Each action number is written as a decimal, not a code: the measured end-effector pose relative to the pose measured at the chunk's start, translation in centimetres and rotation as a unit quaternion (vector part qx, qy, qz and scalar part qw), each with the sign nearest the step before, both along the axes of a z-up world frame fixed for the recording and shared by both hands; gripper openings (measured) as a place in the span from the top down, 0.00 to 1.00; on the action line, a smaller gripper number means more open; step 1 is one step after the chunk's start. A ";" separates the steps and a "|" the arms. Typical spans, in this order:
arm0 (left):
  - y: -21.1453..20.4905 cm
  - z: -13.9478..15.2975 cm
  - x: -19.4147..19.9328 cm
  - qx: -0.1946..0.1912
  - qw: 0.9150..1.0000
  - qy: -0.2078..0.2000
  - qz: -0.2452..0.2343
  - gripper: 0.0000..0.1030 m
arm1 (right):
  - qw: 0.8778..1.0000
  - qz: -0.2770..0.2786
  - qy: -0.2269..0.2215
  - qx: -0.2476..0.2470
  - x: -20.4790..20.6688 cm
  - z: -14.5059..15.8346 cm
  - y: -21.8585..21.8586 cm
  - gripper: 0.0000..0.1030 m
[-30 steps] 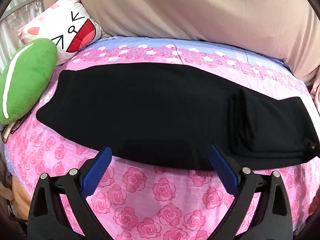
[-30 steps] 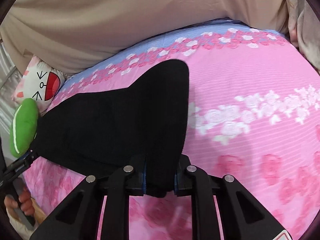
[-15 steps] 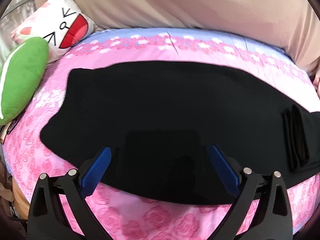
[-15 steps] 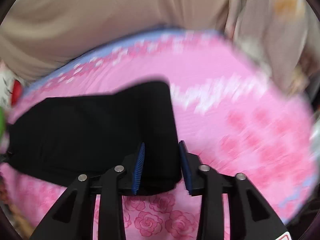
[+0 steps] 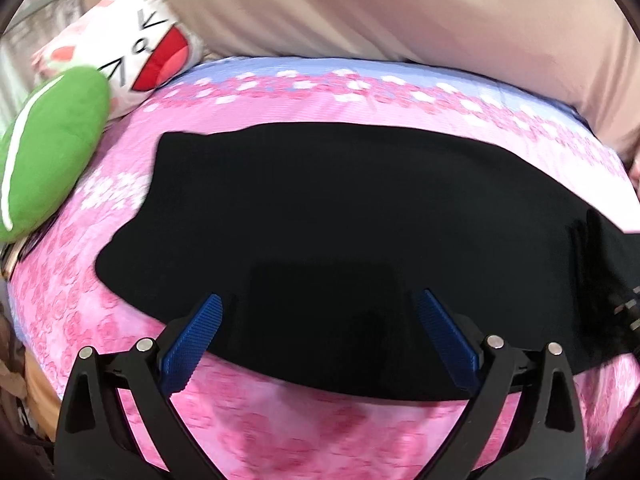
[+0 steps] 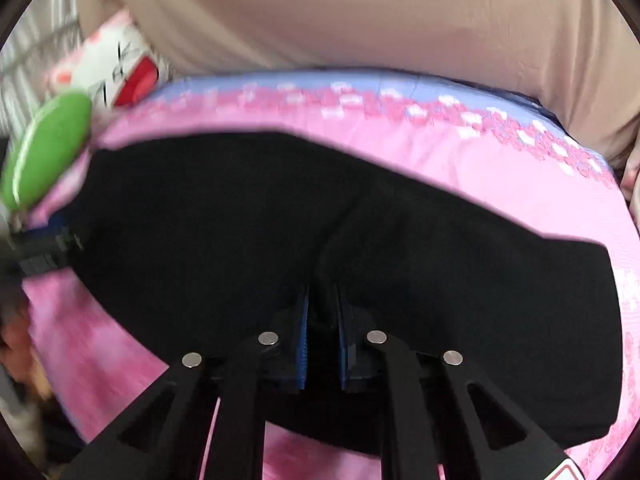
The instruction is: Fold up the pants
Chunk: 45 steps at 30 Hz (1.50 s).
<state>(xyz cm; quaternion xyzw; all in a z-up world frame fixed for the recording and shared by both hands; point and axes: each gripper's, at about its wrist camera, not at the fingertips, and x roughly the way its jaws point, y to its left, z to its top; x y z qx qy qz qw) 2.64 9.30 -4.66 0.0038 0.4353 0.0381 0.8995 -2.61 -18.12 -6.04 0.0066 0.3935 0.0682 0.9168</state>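
Black pants [image 5: 340, 220] lie flat across a pink rose-print bed sheet [image 5: 300, 420], long side running left to right. My left gripper [image 5: 320, 304] is open wide, its blue pads [image 5: 196, 332] hanging over the near edge of the pants with only flat cloth under the gap. In the right wrist view the pants [image 6: 240, 220] fill the middle. My right gripper [image 6: 322, 292] is closing, its jaws nearly together with a raised fold of the black cloth pinched between them. The right gripper's tip [image 5: 628, 308] shows at the right edge of the left view.
A green cushion [image 5: 48, 152] and a white cat-face pillow [image 5: 136, 48] sit at the back left of the bed. Beige bedding [image 5: 400, 12] is heaped along the far side. A hand [image 6: 20, 340] holds the left gripper [image 6: 48, 248] at the left edge.
My right gripper let go of the pants' end, swung left along the near edge and closed on a fold nearer the middle. My left gripper edged forward over the pants, still open.
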 end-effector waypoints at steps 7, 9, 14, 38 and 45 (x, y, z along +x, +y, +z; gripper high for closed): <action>7.9 -0.1 0.1 -0.063 0.994 -0.005 0.087 0.06 | 0.998 0.030 0.038 -0.027 3.0 -3.2 4.9 0.85; 11.1 -0.1 -0.6 -0.081 0.988 -0.013 0.128 0.06 | 0.999 0.034 0.026 0.005 2.3 -2.0 4.9 0.68; 14.9 -2.6 1.1 -0.134 0.976 0.013 0.169 0.05 | 0.999 0.007 -0.035 0.018 -0.2 1.7 4.0 0.34; -16.9 2.6 -2.9 -0.038 0.975 0.011 -0.218 0.17 | 0.981 -0.174 -0.025 0.086 -5.6 -0.3 -12.3 0.23; -9.3 6.8 -3.1 0.004 0.991 -0.083 -0.101 0.07 | 0.972 -0.059 -0.014 0.225 -2.9 0.7 -9.6 0.23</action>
